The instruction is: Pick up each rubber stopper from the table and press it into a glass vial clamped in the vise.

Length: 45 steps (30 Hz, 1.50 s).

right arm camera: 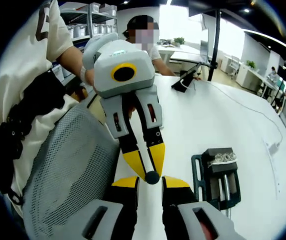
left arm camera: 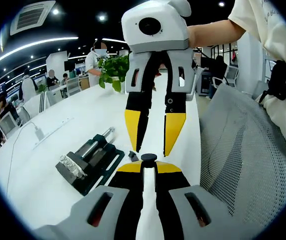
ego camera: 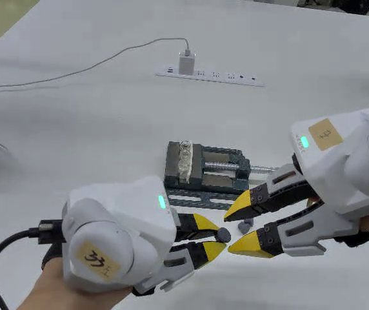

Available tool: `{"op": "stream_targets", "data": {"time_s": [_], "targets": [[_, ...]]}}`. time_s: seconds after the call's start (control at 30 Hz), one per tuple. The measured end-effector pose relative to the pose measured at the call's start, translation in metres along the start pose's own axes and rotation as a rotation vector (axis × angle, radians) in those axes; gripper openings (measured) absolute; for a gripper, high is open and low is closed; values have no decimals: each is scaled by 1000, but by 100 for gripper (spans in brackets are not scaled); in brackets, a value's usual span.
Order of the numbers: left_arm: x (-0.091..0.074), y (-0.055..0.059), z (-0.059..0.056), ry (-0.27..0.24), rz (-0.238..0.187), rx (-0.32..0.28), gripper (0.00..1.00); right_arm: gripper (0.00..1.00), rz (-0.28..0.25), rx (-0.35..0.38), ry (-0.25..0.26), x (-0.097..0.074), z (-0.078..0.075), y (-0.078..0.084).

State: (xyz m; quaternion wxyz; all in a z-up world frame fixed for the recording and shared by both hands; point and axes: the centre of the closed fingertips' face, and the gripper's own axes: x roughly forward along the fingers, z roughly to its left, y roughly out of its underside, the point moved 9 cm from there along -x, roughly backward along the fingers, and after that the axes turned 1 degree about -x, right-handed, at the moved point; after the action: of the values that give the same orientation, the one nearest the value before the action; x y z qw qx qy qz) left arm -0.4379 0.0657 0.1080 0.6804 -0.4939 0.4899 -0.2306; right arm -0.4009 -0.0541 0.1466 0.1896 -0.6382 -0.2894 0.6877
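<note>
Near the vise (ego camera: pixel 204 171), the left gripper (ego camera: pixel 220 236) is pinching a rubber stopper (ego camera: pixel 222 233) — light, squashy, apparently held by its head, the firmest place — while the right gripper (ego camera: pixel 229 230) is hovering spread.

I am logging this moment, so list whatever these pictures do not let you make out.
- Vials in the vise: too small and glary in the head view to count, or to see if any is stoppered.
- Loose stopper on the table: partly hidden behind the open right gripper's jaws, head view.
- Held stopper: the left gripper's tips, shut on it, cover its sides in both gripper views, so its orientation is unclear.
</note>
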Motion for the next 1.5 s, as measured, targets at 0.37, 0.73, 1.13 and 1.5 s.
{"op": "stream_targets", "data": {"time_s": [0.37, 0.73, 1.13, 1.5], "targets": [[1, -1, -3, 17, 5, 8, 4, 12, 44, -52, -10, 5, 2, 1], [2, 0, -3, 31, 17, 11, 4, 8, 91, -107, -20, 8, 3, -1], [3, 1, -4, 40, 39, 19, 4, 8, 132, -134, -31, 11, 3, -3], [4, 2, -5, 44, 44, -19, 4, 9, 154, -156, -34, 14, 4, -4]]}}
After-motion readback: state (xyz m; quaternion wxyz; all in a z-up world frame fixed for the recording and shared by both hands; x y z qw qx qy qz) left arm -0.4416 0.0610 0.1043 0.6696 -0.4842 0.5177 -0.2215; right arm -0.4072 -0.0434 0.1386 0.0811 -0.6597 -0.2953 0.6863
